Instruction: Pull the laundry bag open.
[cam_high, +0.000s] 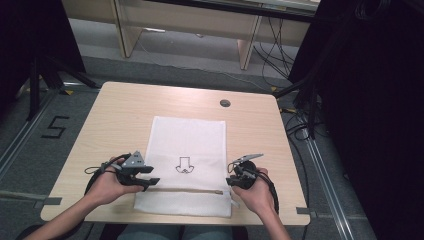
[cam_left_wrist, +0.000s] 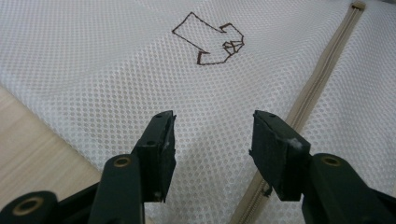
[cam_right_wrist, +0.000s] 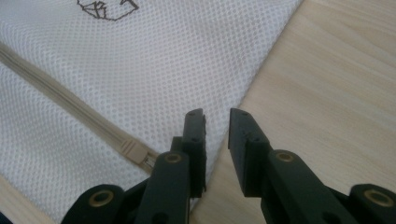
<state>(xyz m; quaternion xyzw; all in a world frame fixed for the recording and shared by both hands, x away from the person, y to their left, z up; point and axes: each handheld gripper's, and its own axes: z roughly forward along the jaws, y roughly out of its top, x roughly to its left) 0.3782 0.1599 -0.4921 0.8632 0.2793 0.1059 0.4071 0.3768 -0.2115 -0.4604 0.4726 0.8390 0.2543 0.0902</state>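
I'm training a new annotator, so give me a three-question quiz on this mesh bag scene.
1. True or false: the left gripper clamps the white mesh laundry bag.
2. Which edge of the bag is the zipper's end stop nearest: A the right gripper's side, B the left gripper's side?
3. What colour is the outline drawing on the bag?

Key: 1 false, its jaws stand open above the mesh. 2 A. 3 dark brown.

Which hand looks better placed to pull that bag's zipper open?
Probably the right. The right gripper hovers open beside the zipper pull at the mesh bag's edge, while the left gripper, also open, sits over mesh at the zipper's far end.
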